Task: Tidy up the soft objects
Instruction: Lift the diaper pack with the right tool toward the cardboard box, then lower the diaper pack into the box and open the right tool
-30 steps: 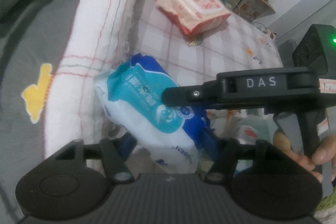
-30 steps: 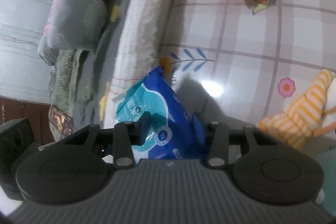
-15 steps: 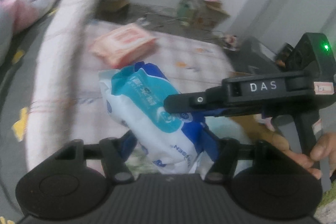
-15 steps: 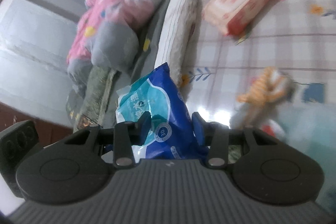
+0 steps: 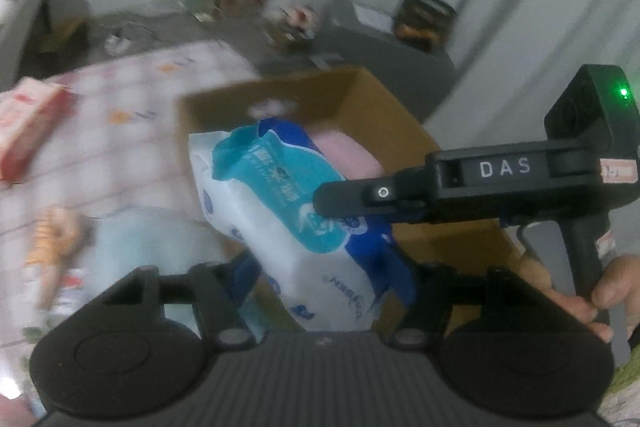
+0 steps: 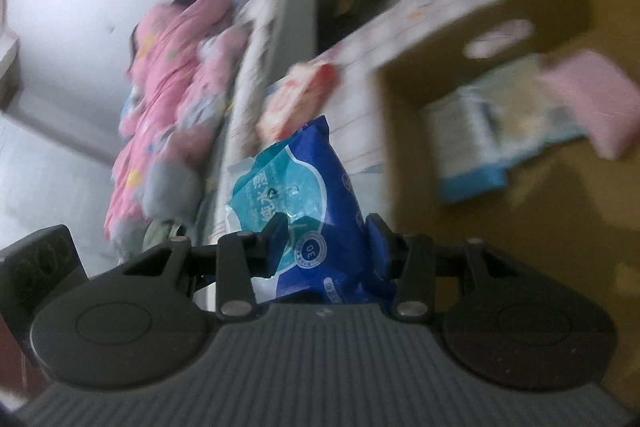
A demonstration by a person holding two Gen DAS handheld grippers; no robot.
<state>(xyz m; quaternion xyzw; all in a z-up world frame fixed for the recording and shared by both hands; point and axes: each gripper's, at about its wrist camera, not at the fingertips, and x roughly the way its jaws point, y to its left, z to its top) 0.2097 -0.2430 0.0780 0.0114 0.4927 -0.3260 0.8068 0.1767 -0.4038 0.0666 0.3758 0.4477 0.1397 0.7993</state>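
A blue, teal and white wipes pack (image 5: 292, 223) is held in the air by both grippers. My left gripper (image 5: 320, 267) is shut on its lower end. My right gripper (image 6: 326, 235) is shut on the same pack (image 6: 296, 203) and shows from the side in the left wrist view (image 5: 360, 193). An open cardboard box (image 5: 384, 123) lies just behind the pack, with a pink soft item (image 6: 596, 99) and a light blue pack (image 6: 476, 147) inside. The box also shows in the right wrist view (image 6: 472, 27).
An orange-red wipes pack (image 5: 24, 119) lies on the checked mat (image 5: 132, 115) at the left; it also shows in the right wrist view (image 6: 296, 99). An orange striped soft toy (image 5: 52, 239) lies on the mat. Pink bedding (image 6: 168, 99) is piled on the bed. A grey cabinet (image 5: 384, 43) stands behind the box.
Both grippers have lifted the wipes pack off the mat by the bed and swung it right, toward the cardboard box, which has come into view. The grip has held throughout.
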